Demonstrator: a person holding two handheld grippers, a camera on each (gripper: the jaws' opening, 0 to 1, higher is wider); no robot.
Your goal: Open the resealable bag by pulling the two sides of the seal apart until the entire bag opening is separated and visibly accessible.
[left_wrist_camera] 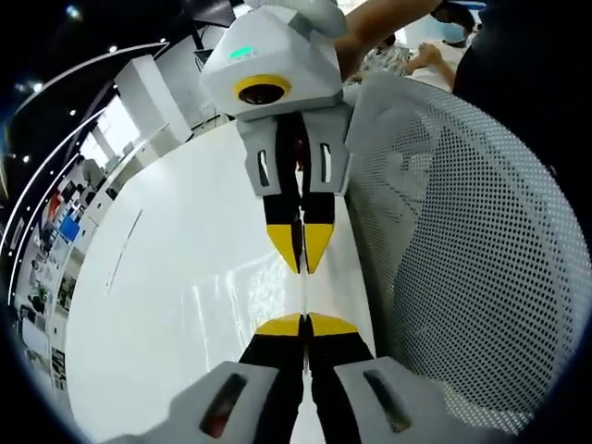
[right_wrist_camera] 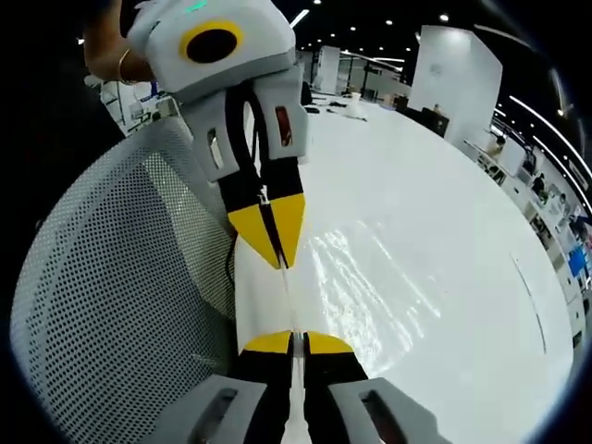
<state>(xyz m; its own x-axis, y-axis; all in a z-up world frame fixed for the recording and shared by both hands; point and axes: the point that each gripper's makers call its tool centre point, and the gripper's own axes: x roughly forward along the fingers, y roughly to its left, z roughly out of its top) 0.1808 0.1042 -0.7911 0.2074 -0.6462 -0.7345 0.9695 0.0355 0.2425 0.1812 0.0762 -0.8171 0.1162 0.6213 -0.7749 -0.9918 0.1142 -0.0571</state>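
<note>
Both grippers face each other tip to tip over a glossy white counter [left_wrist_camera: 185,305], jaws narrowed on the top edge of a clear, nearly invisible bag [right_wrist_camera: 361,277]. The left gripper [left_wrist_camera: 303,326] pinches one end of the seal, the right gripper [right_wrist_camera: 289,344] the other, apparently; the thin film runs straight between them. Beyond stands a perforated white mesh chair [left_wrist_camera: 472,250].
</note>
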